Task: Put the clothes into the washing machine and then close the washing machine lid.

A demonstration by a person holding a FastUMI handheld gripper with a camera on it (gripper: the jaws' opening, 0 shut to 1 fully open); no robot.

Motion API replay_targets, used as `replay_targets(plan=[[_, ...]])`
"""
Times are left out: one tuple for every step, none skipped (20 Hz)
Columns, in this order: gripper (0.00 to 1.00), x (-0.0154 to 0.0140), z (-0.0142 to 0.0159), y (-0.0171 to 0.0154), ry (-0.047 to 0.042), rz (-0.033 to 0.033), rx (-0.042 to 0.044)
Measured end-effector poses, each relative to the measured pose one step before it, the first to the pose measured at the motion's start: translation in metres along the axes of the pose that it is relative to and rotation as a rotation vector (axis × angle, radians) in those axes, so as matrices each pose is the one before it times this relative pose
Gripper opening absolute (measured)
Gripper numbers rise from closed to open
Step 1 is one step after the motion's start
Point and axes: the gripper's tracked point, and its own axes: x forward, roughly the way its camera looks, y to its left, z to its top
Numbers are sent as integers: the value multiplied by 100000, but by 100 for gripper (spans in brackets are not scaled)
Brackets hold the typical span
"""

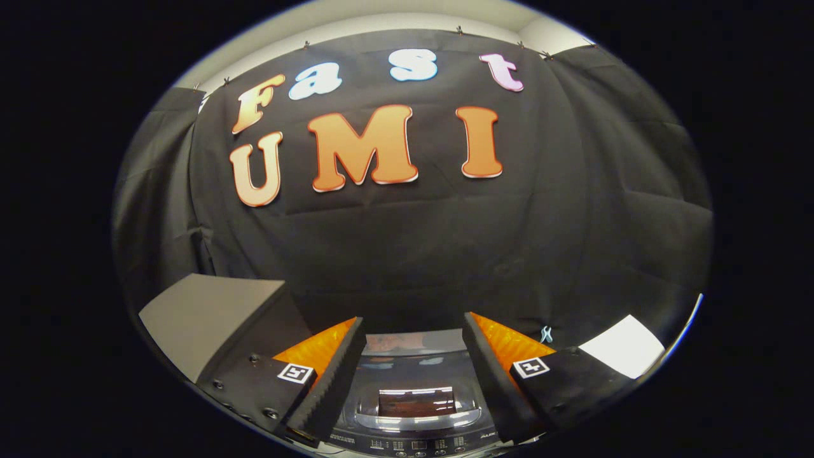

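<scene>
Your hand-held gripper (412, 356): fingers spread wide apart, nothing between them, nothing gripped. Each finger carries a small square black-and-white marker tag.

Washing machine (413, 407), dark grey, top-loading: sits directly below and between your fingers. Its glossy dark lid with a see-through window (416, 402) lies flat and closed, light strips reflecting in the glass. The control panel strip (413, 443) with small buttons runs along the near edge, closest to you. The far edge of the lid ends just short of the black cloth wall (445, 254).

Grey slanted box-like panel (206, 318): stands just beside your left finger, its flat face tilted, its right edge close to the finger's outer side. Room on that side is tight.

White flat rectangular surface (626, 346): lies beyond your right finger, apart from it, with a dark gap between.

Small pale blue clip-like item (546, 334): hangs on the cloth just beyond the right finger; too small to tell what it is.

Open room: the span between your fingers above the lid is free, and the cloth wall rises unbroken behind the machine.
</scene>
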Motion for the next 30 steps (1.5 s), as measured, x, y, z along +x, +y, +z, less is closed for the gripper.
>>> replay_targets(plan=[[98,-945,1115,-137,-1766,-266,-508],[98,-1048,1189,-204,-2074,-266,-246],[98,-1036,1133,-213,-1645,-270,160],[98,-1058,1118,-104,-1426,109,250],[98,-887,1082,-177,-1302,-130,269],[98,-968,1146,-294,-1584,-288,211],[98,-1004,1193,-265,-1793,-97,-64],[98,-998,1102,-90,-1832,74,-541],[98,-963,1002,-363,-1405,-219,-918],[98,-915,1013,-335,-1589,-211,-1062],[98,-778,950,-291,-1463,-179,-1000],[98,-747,842,-281,-1144,-341,-760],[98,-790,783,-260,-1063,-179,-348],[98,-781,894,-128,-1096,512,125],[98,-619,620,54,-738,954,532],[98,-734,449,85,-342,684,335],[98,-562,517,-222,-1299,-46,-413],[98,-289,544,-232,-1548,393,-844],[98,-1108,893,-404,-1485,380,-1003],[98,-674,169,139,-1168,553,-473],[98,-237,60,123,-529,762,111],[98,-58,-75,223,-373,969,585],[98,-65,-146,212,-544,1269,917],[98,75,45,155,-721,1244,723],[98,228,-92,-16,-228,745,591],[98,142,-527,-198,929,434,414],[98,137,-321,-113,436,666,364],[98,78,-71,26,-113,538,577],[98,107,-27,96,-655,952,670],[98,82,109,186,-918,837,898]])
